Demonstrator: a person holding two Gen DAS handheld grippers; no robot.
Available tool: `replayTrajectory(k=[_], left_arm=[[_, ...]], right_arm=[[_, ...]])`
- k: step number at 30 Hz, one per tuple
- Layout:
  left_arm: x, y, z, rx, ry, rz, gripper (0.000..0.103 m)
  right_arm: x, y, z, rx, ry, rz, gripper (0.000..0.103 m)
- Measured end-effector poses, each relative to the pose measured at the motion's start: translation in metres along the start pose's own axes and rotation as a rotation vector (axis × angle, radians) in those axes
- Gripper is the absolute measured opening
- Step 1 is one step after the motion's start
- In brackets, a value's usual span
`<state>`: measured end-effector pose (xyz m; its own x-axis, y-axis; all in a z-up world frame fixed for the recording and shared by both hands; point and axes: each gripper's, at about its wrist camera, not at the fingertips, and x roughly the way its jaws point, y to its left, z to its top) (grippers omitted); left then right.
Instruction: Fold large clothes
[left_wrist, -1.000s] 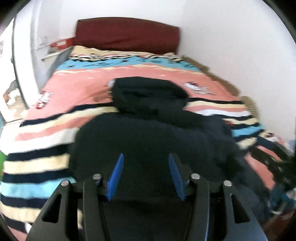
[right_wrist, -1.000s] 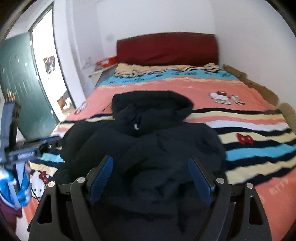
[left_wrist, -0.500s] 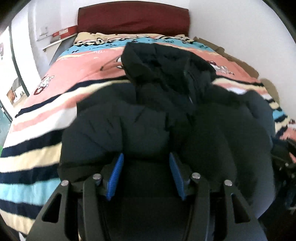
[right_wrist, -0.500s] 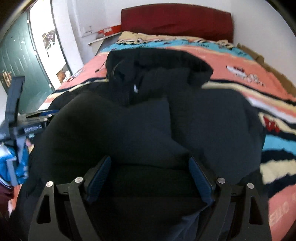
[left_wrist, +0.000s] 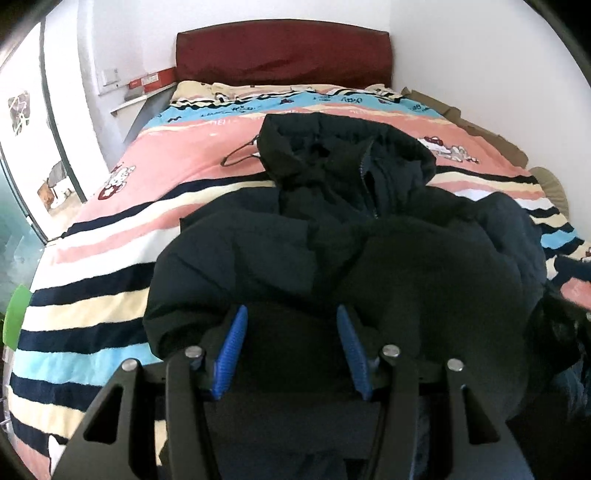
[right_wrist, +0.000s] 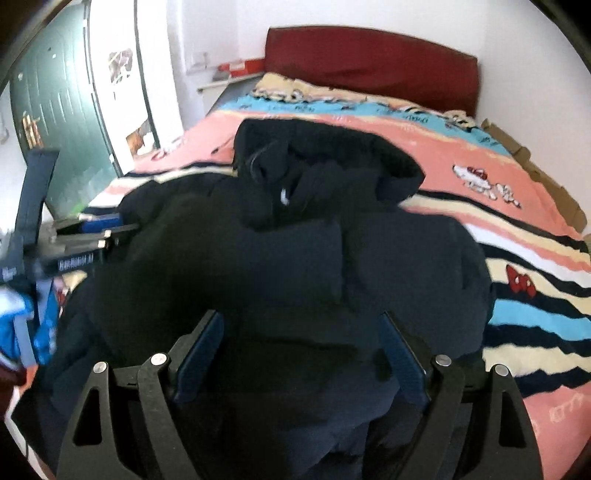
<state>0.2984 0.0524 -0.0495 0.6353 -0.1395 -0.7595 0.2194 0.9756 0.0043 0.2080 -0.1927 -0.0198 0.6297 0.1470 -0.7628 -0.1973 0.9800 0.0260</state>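
A large black hooded puffer jacket lies bunched on the striped bed, hood toward the headboard; it also shows in the right wrist view. My left gripper is open, its blue pads just over the jacket's near edge. My right gripper is open wide, with the jacket's near fold bulging between its fingers. Whether either gripper touches the fabric is hard to tell. The left gripper also appears at the left of the right wrist view.
The bed has a pink, cream, blue and navy striped blanket and a dark red headboard. A white wall runs along the right side. A green door and a doorway stand to the left.
Both grippers have drawn back and risen a little from the jacket, so more of the bed shows. The jacket now lies lower and flatter, with the hood farther away.
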Motion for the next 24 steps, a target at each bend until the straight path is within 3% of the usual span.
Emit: replayTrajectory(k=[5, 14, 24], left_arm=[[0.006, -0.009, -0.011, 0.033, -0.004, 0.037, 0.050], [-0.006, -0.017, -0.012, 0.052, -0.035, 0.060, 0.049], [-0.004, -0.024, -0.015, 0.068, -0.016, 0.095, 0.050]], right_arm=[[0.034, -0.015, -0.018, 0.044, 0.093, -0.005, 0.085], [0.026, -0.023, -0.020, 0.068, 0.065, 0.014, 0.087], [0.034, -0.029, -0.025, 0.095, 0.083, 0.026, 0.088]])
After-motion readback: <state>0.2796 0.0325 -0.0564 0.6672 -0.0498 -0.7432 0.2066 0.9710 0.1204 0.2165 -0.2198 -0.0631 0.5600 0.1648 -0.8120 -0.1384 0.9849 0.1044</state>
